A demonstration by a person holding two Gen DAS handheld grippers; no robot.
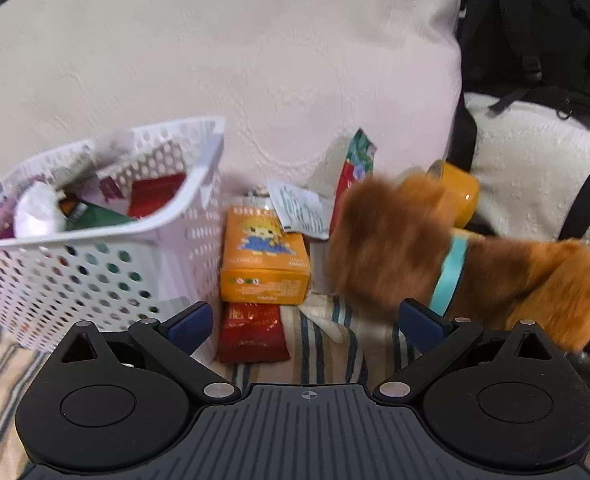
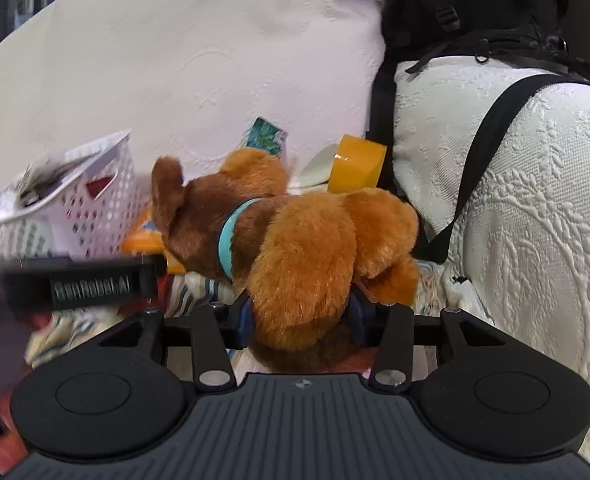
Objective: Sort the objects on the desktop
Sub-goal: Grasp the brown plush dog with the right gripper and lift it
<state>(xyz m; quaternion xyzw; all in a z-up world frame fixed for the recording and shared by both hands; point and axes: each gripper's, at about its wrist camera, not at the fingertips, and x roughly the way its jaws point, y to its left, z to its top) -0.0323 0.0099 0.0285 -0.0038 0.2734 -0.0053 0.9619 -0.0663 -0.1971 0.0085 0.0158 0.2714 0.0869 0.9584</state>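
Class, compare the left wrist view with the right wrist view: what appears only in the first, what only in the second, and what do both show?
Only the left wrist view: the open left tool with nothing between its fingers, the red packet under the orange box, and the basket's contents.

Only the right wrist view: the right tool shut on the plush dog's rear, and the left tool's black body from the side.

Both: the plush dog with its blue collar, the white basket, the orange box, the orange tape roll and the black backpack.
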